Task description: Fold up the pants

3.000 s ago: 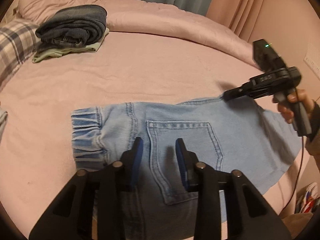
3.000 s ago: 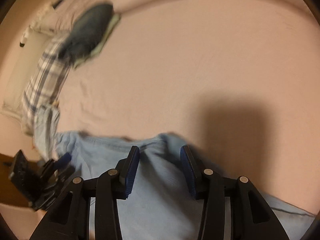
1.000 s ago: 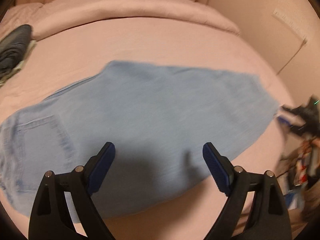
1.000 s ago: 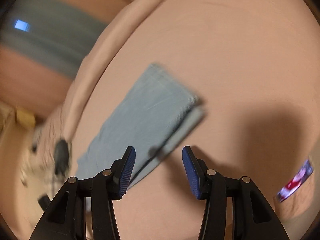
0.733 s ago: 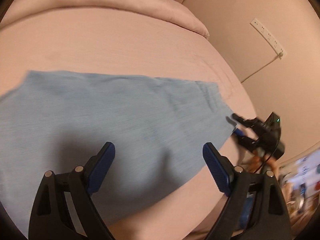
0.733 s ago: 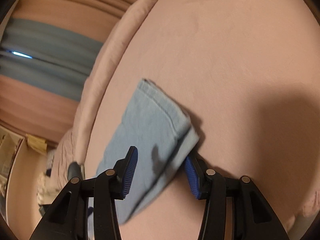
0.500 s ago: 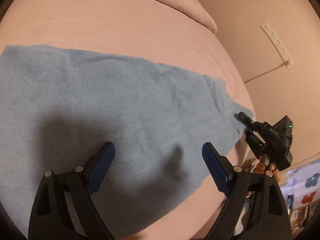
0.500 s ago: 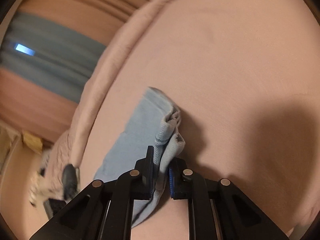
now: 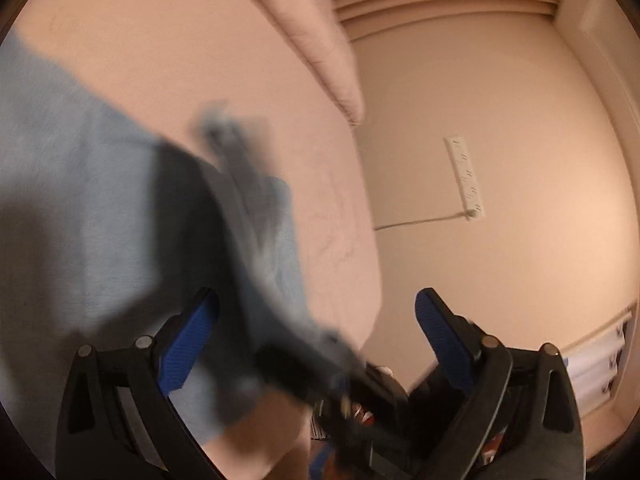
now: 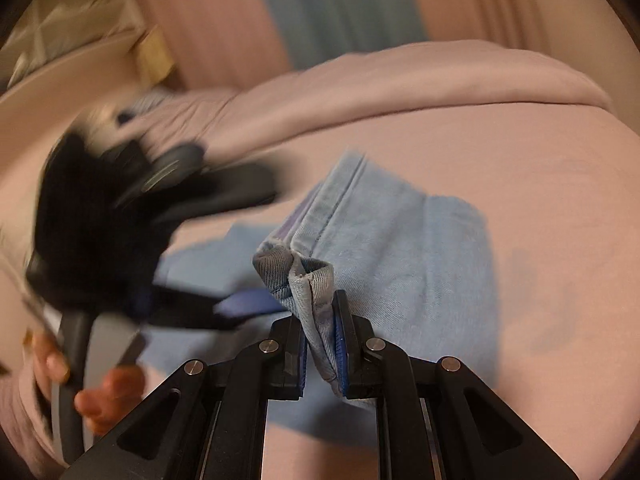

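Light blue denim pants (image 10: pixel 404 248) lie on the pink bed. My right gripper (image 10: pixel 320 344) is shut on the bunched hem of a pant leg (image 10: pixel 310 280) and holds it lifted above the flat denim. In the left wrist view the pants (image 9: pixel 80 184) spread across the left half, and the right gripper with the lifted hem (image 9: pixel 256 216) shows as a blur crossing in front. My left gripper (image 9: pixel 316 332) is open wide and empty, near the bed's edge. It shows blurred in the right wrist view (image 10: pixel 160 248), with the hand holding it.
A rolled pink duvet (image 10: pixel 400 80) runs along the far side of the bed (image 10: pixel 560 184). The wall with a white power strip (image 9: pixel 466 176) and cord is close to the bed's edge. Curtains (image 10: pixel 336 12) hang behind the bed.
My right gripper has lifted the hem and swung it across toward the left gripper. The left gripper has swung right, to the leg end by the wall, still open.
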